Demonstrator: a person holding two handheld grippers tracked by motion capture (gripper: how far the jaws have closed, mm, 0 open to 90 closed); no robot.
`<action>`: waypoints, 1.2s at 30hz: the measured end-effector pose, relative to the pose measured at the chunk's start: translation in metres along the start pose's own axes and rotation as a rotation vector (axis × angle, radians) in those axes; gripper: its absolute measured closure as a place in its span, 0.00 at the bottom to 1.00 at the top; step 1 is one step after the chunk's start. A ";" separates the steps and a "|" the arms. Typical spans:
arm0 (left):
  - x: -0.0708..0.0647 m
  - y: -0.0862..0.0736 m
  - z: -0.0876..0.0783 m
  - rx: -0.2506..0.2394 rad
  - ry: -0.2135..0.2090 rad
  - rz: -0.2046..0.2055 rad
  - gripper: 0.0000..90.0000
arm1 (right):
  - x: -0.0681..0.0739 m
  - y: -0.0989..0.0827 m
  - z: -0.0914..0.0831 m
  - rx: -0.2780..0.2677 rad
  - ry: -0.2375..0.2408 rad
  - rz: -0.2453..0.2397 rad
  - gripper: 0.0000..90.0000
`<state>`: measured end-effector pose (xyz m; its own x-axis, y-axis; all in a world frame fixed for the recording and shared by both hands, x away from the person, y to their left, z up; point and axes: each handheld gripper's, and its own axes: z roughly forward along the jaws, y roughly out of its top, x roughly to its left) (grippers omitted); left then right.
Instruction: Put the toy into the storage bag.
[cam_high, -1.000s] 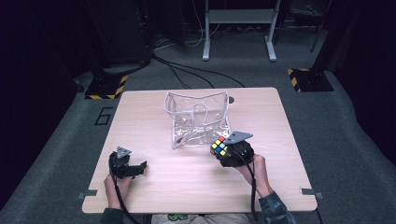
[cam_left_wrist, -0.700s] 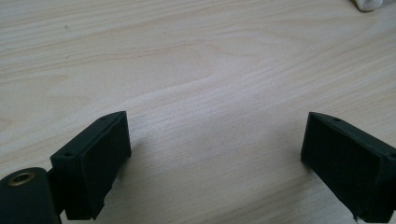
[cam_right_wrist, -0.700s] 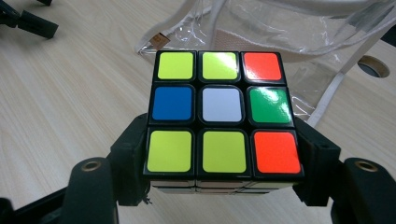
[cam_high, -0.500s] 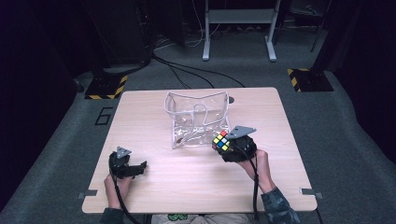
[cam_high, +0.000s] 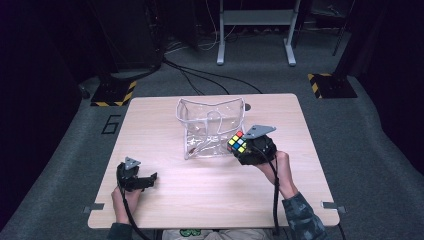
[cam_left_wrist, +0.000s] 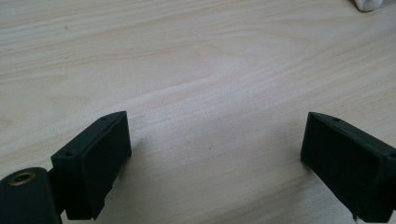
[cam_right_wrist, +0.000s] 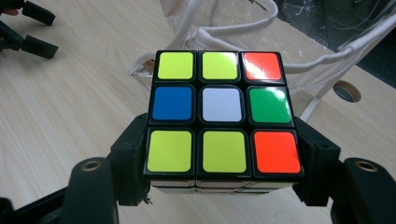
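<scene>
Right gripper (cam_high: 244, 148): one; its two black jaws are clamped on opposite sides of the cube, one pad on each side, as the right gripper view shows; a grey three-cornered plate sits on top of it; one cable trails back along the person's right hand (cam_high: 277, 162).
Cube (cam_right_wrist: 223, 113): one colour-tiled puzzle cube, held clear of the table between the right gripper's jaws; the face turned to the right gripper view has nine tiles: four yellow, two red-orange, one blue, one white, one green; in the high view it sits at the near right corner of the bag, just beside or touching the plastic, I cannot tell which.
Bag (cam_high: 210, 125): one clear plastic bag with white trim and white cord handles, standing open on the table; taken here as the landmark.
Left gripper (cam_high: 135, 177): one; well apart from the bag, toward the near left of the table; its two jaws stand wide apart with only bare wood between them; low over the table, held by the person's left hand (cam_high: 122, 197).
Table (cam_high: 165, 115): one light wooden top; the bag stands on it; one round hole just beyond the bag's far right corner.
Floor items: two yellow-and-black striped bases, one far left of the bag, one far right; both beyond the table.
</scene>
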<state>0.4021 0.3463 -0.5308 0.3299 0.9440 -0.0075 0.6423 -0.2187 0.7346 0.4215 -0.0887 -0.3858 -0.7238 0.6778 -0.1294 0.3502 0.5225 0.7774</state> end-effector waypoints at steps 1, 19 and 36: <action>0.000 0.000 0.000 0.000 0.000 0.000 0.09 | 0.000 0.001 -0.001 0.003 -0.001 0.005 0.37; 0.000 0.000 0.000 0.000 0.000 0.000 0.09 | -0.008 0.022 -0.007 -0.016 -0.011 -0.008 0.37; 0.000 0.000 0.000 0.000 0.000 0.001 0.09 | -0.014 0.044 -0.012 -0.028 -0.032 -0.031 0.37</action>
<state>0.4020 0.3463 -0.5307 0.3305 0.9438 -0.0069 0.6420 -0.2195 0.7346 0.4400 -0.0817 -0.3422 -0.7144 0.6780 -0.1730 0.3110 0.5291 0.7895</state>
